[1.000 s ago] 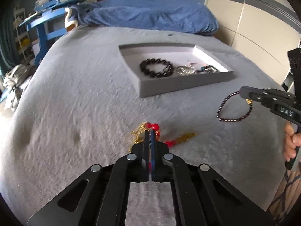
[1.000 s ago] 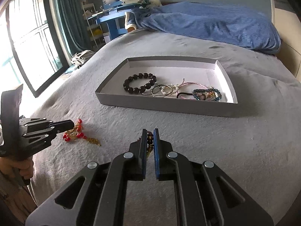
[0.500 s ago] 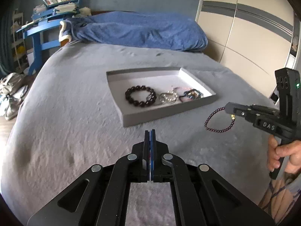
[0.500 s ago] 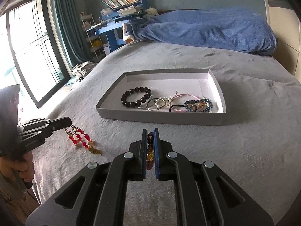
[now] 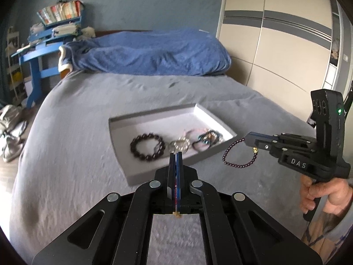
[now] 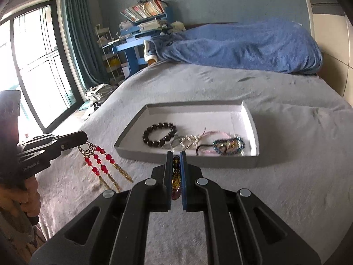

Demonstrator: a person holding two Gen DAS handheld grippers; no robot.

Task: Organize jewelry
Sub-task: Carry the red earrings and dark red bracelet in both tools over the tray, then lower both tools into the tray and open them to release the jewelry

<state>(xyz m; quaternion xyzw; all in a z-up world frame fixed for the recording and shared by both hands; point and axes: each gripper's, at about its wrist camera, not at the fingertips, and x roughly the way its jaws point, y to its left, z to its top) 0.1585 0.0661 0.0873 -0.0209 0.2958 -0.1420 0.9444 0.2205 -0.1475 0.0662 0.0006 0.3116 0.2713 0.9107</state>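
A grey tray (image 5: 141, 173) (image 6: 130, 137) lies on the grey bed and holds a black bead bracelet (image 5: 147, 146) (image 6: 159, 133), silver rings (image 6: 184, 142) and a blue and pink tangle (image 6: 228, 145). My left gripper (image 5: 175, 154) (image 6: 82, 135) is shut on a red and gold tassel earring (image 6: 100, 162), which hangs above the bed left of the tray. My right gripper (image 6: 176, 153) (image 5: 248, 135) is shut on a dark purple bead bracelet (image 5: 239, 154) (image 6: 176, 176), which hangs in the air right of the tray's near corner.
A blue blanket (image 5: 150, 53) is piled at the bed's head. A blue desk with books (image 5: 44, 35) stands at the far left. A wardrobe (image 5: 275, 44) is on the right. A window (image 6: 33, 66) and clothes on the floor (image 5: 11, 132) are on the left.
Both grippers have risen from the bed, lifting the earring and the purple bracelet into the air. Both have moved closer to the tray.
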